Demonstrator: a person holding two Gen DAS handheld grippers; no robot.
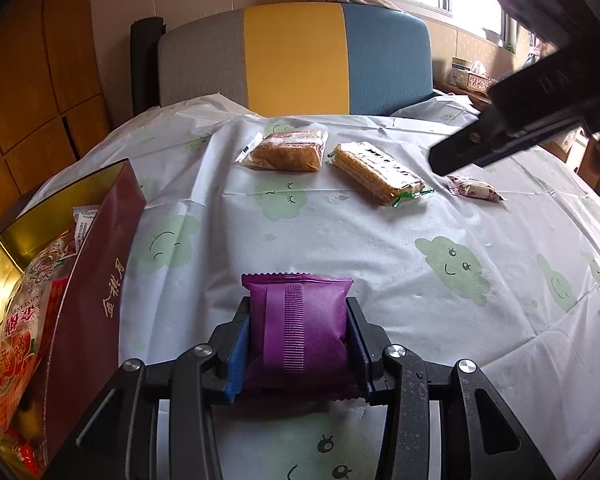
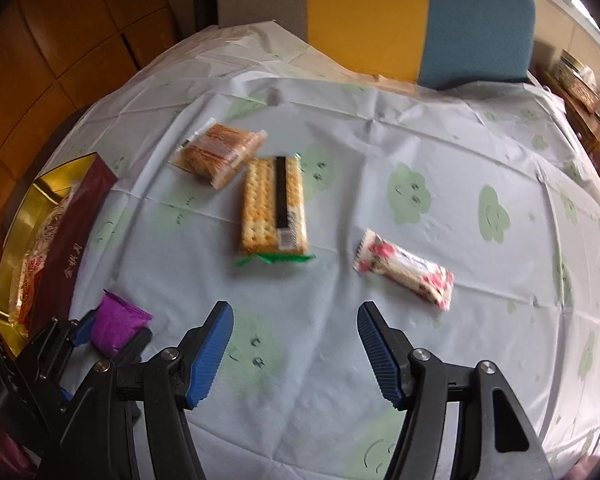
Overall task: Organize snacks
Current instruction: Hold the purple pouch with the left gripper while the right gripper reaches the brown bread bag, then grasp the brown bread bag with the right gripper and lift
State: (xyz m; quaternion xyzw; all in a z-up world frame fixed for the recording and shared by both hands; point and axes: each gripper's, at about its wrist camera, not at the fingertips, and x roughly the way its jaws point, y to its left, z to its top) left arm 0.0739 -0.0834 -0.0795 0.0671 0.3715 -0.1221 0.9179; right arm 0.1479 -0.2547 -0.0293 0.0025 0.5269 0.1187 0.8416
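Note:
My left gripper is shut on a purple snack packet, held just above the tablecloth beside a maroon box with a gold inside. The same purple packet and box show at the lower left of the right wrist view. My right gripper hangs open over the cloth, nothing between its blue pads. Ahead of it lie a cracker pack with a green end, a brown biscuit pack and a floral white bar. The left wrist view shows the cracker pack, biscuit pack and floral bar.
The box holds several red and orange snack bags. A white tablecloth with green cloud faces covers the table. A grey, yellow and blue chair back stands at the far edge. Wooden panelling is at the left, a cluttered sill at the right.

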